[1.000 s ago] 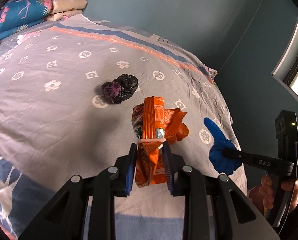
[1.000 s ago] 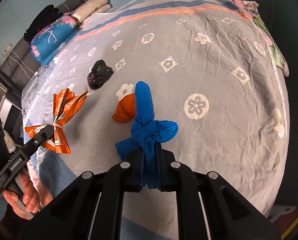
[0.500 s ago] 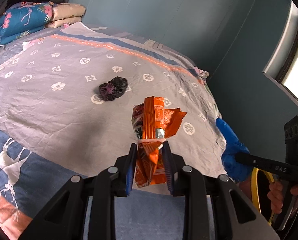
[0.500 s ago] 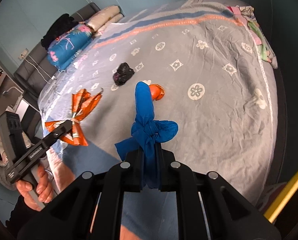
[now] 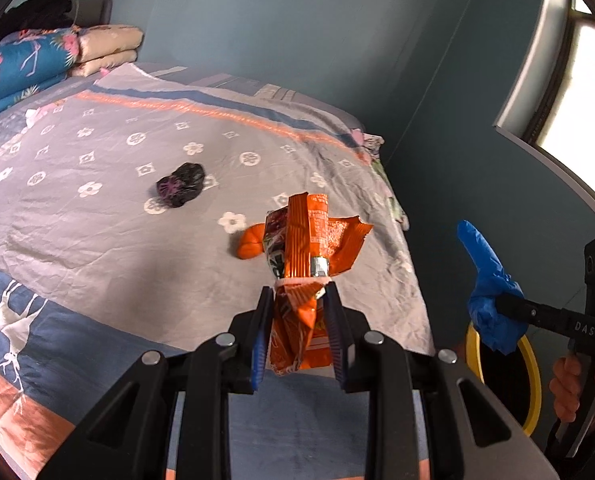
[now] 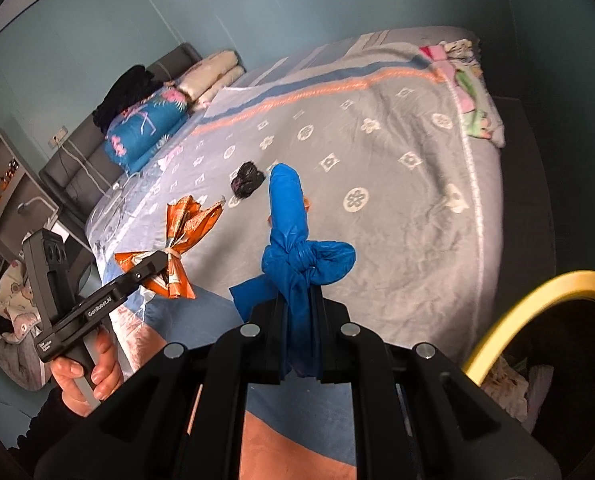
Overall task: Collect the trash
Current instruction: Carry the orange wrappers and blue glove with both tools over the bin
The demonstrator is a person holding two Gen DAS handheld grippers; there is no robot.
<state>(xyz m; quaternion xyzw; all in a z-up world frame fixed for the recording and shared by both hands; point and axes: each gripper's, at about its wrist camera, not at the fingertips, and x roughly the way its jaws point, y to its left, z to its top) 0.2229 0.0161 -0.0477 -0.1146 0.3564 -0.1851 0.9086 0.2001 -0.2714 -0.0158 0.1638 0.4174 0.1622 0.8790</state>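
Trash is hanging in both my grippers: my left gripper (image 5: 297, 322) is clamping the orange snack wrapper (image 5: 303, 256), its long axis standing up along the fingers, and my right gripper (image 6: 299, 334) is pinching the knotted blue glove (image 6: 291, 240) in the same way. I am judging that the yellow-rimmed bin (image 6: 537, 300) is lying low to the right, just beside my right gripper, so this hand is nearer; the black bag (image 5: 181, 190) and an orange lump (image 5: 251, 242) are lying on the bed (image 5: 97, 240)

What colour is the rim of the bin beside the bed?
Yellow. The bin rim shows best in the right wrist view, at lower right beside the bed.
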